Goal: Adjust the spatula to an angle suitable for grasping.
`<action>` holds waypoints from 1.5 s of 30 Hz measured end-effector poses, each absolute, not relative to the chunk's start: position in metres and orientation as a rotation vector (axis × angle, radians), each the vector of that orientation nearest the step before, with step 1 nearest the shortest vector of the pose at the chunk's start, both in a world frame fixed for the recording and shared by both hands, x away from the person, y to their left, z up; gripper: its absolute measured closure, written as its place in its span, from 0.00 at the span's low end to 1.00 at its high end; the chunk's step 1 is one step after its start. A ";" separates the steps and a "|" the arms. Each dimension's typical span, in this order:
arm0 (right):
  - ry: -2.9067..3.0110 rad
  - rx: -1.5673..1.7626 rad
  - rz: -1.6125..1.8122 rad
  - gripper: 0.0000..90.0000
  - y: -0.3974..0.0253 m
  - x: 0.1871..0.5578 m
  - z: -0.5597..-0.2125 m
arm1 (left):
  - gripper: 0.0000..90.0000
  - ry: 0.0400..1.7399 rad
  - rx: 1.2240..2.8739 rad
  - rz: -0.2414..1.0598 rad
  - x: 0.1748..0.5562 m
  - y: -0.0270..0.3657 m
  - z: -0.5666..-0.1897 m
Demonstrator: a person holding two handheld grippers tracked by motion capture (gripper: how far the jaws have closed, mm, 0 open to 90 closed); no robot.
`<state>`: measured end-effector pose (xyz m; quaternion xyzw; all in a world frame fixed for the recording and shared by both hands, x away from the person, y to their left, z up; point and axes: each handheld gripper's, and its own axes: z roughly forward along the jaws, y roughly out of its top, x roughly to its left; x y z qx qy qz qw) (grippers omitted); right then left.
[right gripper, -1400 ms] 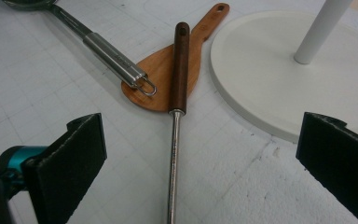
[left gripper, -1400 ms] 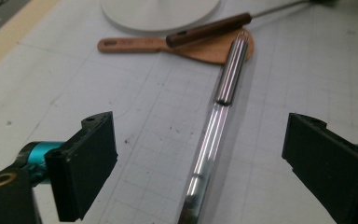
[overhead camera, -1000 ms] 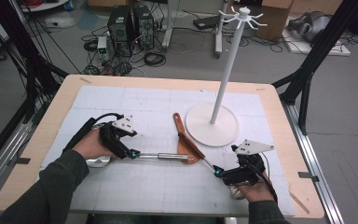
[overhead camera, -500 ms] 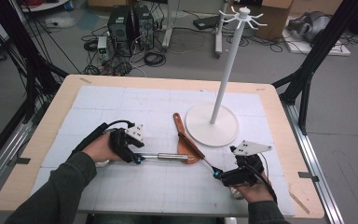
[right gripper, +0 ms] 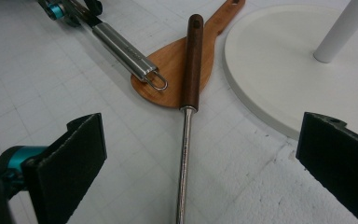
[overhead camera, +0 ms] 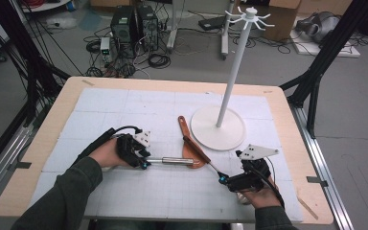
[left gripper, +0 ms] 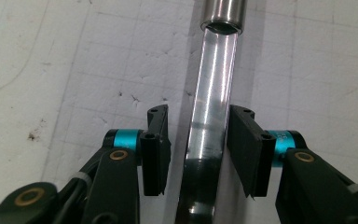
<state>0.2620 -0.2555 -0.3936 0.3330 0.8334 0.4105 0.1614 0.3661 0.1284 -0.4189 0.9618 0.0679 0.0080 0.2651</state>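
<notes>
Steel utensil (left gripper: 209,112) lying flat on the bench, just left of centre, handle end with its wire hanging loop (right gripper: 156,82) resting on the wooden spatula (right gripper: 177,79). Flat polished stem running straight up between the jaws in the left gripper view, round brushed handle beginning beyond them. No brand, stamp or lettering readable on stem or handle.

Left gripper (overhead camera: 141,158) down low at the bench, jaws open around that stem, one pad either side, a sliver of gap on each flank, not yet pinching. Hand (overhead camera: 106,153) wrapped behind it, cable looping back over the wrist.

Second utensil, dark wooden handle (right gripper: 192,60) on a thin steel rod (right gripper: 182,163), crossing over the spatula blade, hole at the far tip of the handle. No marking legible there either.

Right gripper (overhead camera: 230,181) near the front right of the bench, jaws spread wide, rod running up the middle between them, well clear of both pads. Nothing held.

Spatula pale orange-brown, hole in its own handle, pointing toward the back of the bench, lying just beside the white round base (overhead camera: 218,128) of the hook stand (overhead camera: 237,57).

Bench (overhead camera: 52,120) covered in a white gridded mat (overhead camera: 124,110), scuffed and speckled, no writing to read.
</notes>
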 end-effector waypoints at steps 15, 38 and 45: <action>2.376 0.950 1.175 0.00 -0.254 0.262 -0.393 | 0.80 0.148 2.602 0.025 0.364 0.129 -0.417; 2.330 0.948 1.244 0.01 -0.240 0.256 -0.379 | 0.82 0.118 2.497 0.046 0.349 0.142 -0.387; 2.351 0.935 1.310 0.01 -0.224 0.258 -0.372 | 0.83 0.129 2.452 0.012 0.348 0.145 -0.380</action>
